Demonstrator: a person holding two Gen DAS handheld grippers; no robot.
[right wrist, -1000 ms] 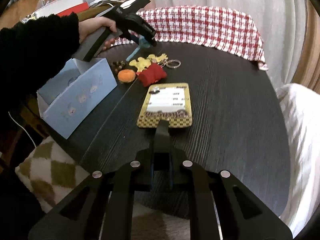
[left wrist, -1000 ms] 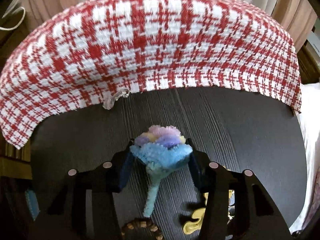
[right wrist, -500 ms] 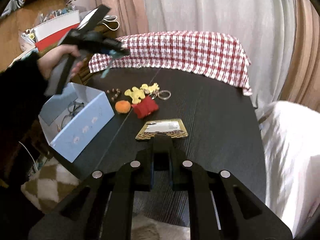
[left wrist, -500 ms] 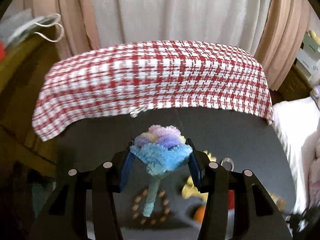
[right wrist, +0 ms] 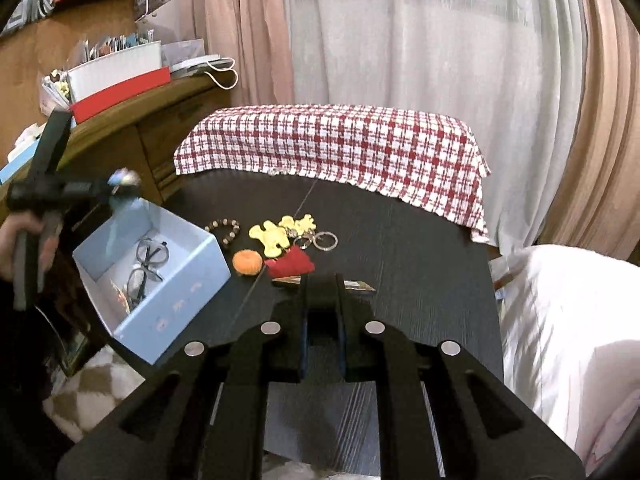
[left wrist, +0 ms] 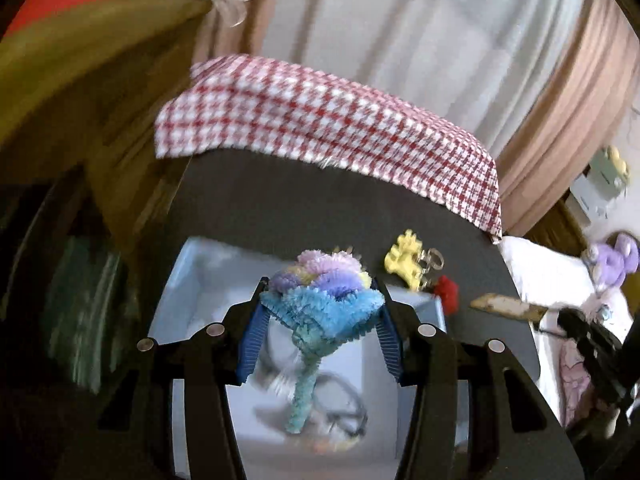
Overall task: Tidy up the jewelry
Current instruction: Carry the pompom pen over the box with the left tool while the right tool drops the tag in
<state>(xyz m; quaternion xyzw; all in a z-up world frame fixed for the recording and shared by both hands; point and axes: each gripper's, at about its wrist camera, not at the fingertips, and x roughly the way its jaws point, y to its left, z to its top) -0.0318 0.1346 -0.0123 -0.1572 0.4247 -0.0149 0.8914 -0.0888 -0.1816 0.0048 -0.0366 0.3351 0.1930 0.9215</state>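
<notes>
My left gripper (left wrist: 322, 312) has swung away from the checked cloth (left wrist: 332, 128) since a second ago and now hangs over the open pale blue box (left wrist: 192, 280), where before only dark worktop (left wrist: 280, 204) lay under it. Its jaws are still clamped on the fuzzy flower (left wrist: 324, 300), unchanged in width. That flower is a pipe-cleaner posy: lilac, purple and pale yellow tufts on top, a sky-blue ruffled collar pinched between the blue pads, and a teal stem dangling down over the box's inside. A pair of glasses (right wrist: 146, 268) lies in the box. My right gripper (right wrist: 322, 308) has risen; its jaws stay nearly closed, and the gold-edged card (right wrist: 360, 285) shows edge-on just past their tips, though I cannot tell whether they hold it. The bead bracelet (right wrist: 224, 230), yellow charms (right wrist: 280, 232), orange pompom (right wrist: 247, 262) and red piece (right wrist: 294, 262) lie on the worktop beside the box.
</notes>
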